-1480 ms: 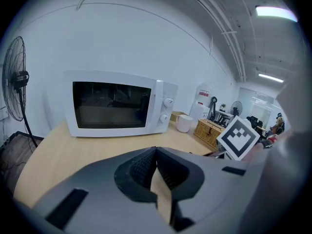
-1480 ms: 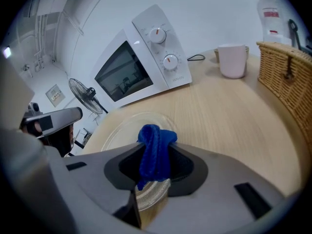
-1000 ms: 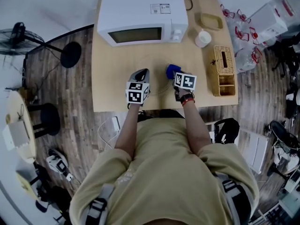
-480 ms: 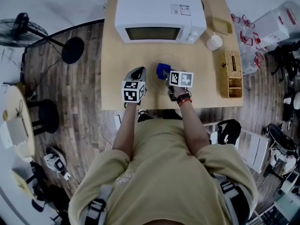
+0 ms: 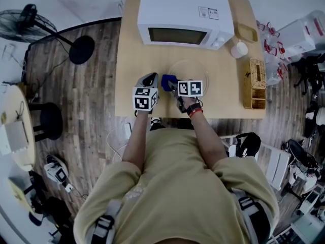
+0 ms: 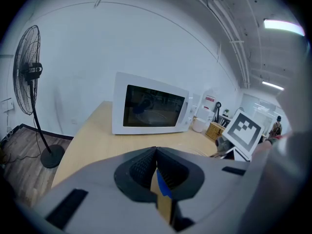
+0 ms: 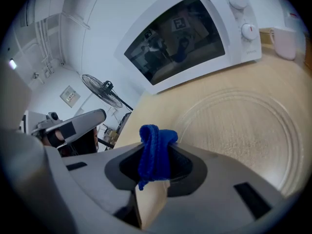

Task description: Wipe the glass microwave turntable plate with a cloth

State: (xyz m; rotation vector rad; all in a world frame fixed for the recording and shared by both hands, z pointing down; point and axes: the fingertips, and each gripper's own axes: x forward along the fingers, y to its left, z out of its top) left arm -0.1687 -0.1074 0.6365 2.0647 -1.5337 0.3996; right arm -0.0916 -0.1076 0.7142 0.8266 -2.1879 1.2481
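While right tool (image 7: pixel 156 165) pinches cloth (image 7: pixel 156 140), label (image 5: pixel 208 12) unreadable

clr glass plate (image 7: pixel 243 135) flat, blue cloth (image 7: pixel 155 150) bunched

the head camera is looking steeply down from above the person, taking in the whole tabletop (image 5: pixel 127 60) and the surrounding floor. the camera on the left gripper (image 6: pixel 157 152) is sitting low by the tabletop's near edge, facing the microwave (image 6: pixel 151 108) at the far edge. the camera on the right gripper (image 7: pixel 155 152) is looking from close over the glass plate (image 7: pixel 243 130), facing that microwave obliquely. all three views are sharing the microwave and the standing fan (image 6: pixel 29 77).
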